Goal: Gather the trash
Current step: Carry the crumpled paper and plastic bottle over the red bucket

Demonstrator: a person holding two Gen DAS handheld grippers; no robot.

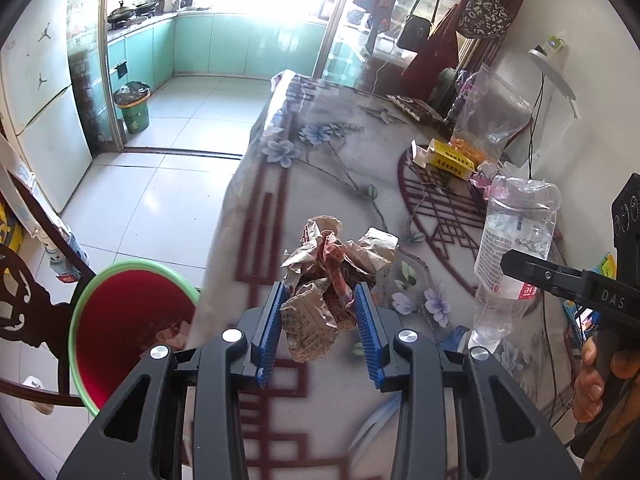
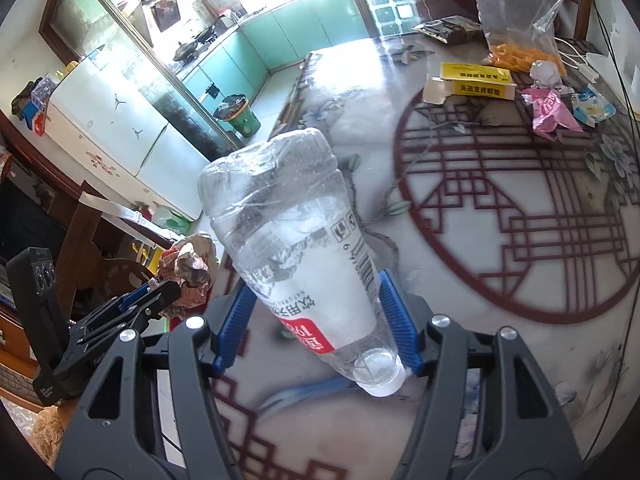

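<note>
Left gripper (image 1: 320,316) is clamped on the crumpled paper wad (image 1: 334,276), held above the table (image 1: 320,152) edge. Right gripper (image 2: 316,320) is clamped on the crushed plastic bottle (image 2: 292,248), cap toward the camera. Advised: carry the wad left over the red bin (image 1: 128,328) before releasing.

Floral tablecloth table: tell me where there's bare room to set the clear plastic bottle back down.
Bare cloth lies across the red lattice circle, between the yellow cardboard box and the right gripper holding the clear plastic bottle. The blue-flower strip along the table's left edge is bare too. It is crowded by the pink wrapper and clear plastic bag.
</note>
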